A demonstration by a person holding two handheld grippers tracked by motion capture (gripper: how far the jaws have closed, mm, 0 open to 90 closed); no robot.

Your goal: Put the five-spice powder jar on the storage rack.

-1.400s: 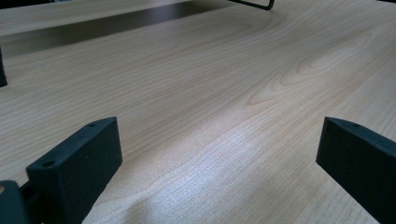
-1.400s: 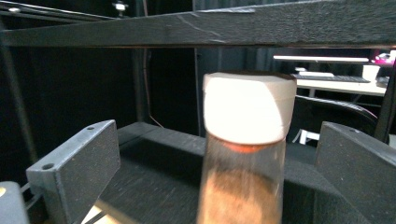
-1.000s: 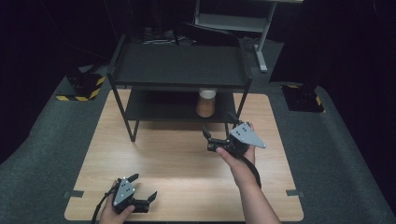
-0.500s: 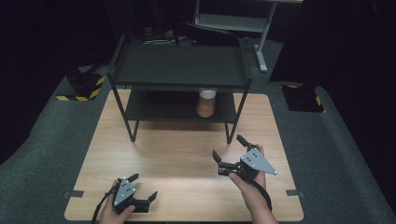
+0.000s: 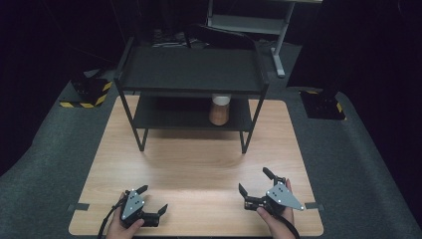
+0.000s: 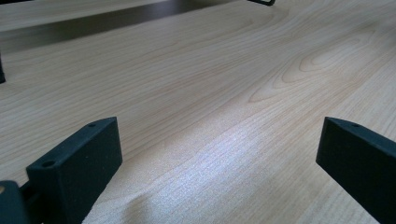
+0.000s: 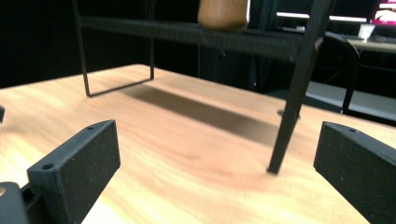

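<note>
- Around your table, the room is dark: a grey carpeted floor (image 5: 45, 149) runs on every side, two black blocks edged with yellow-and-black hazard stripes (image 5: 85, 94) sit on it at the far left and far right, and a grey metal desk frame (image 5: 244, 22) stands behind.
- Under your hands lies the table (image 5: 199, 164), a pale wood-grain top with rounded corners; small grey tape tabs mark its near left and right edges.
- At the far half of the table stands a black two-tier shelf rack (image 5: 191, 69) on thin legs, its top tier bare and dark.
- On the lower tier, toward the right side, stands a brown cup with a white lid (image 5: 219, 107), upright; in the right gripper view its brown base (image 7: 223, 13) sits on the tier's edge above you.
- Your right gripper (image 5: 259, 186) rests low at the near right of the table, jaws spread wide with nothing between them, well apart from the cup and pointing toward the rack's leg (image 7: 292, 107).
- Your left gripper (image 5: 152, 199) sits at the near left corner, jaws likewise spread wide over bare wood (image 6: 210, 116), holding nothing.
- In the right gripper view a lit screen (image 7: 383, 11) glows at the far right; its writing is too small to read. No brand or label can be read on the cup or the rack.
</note>
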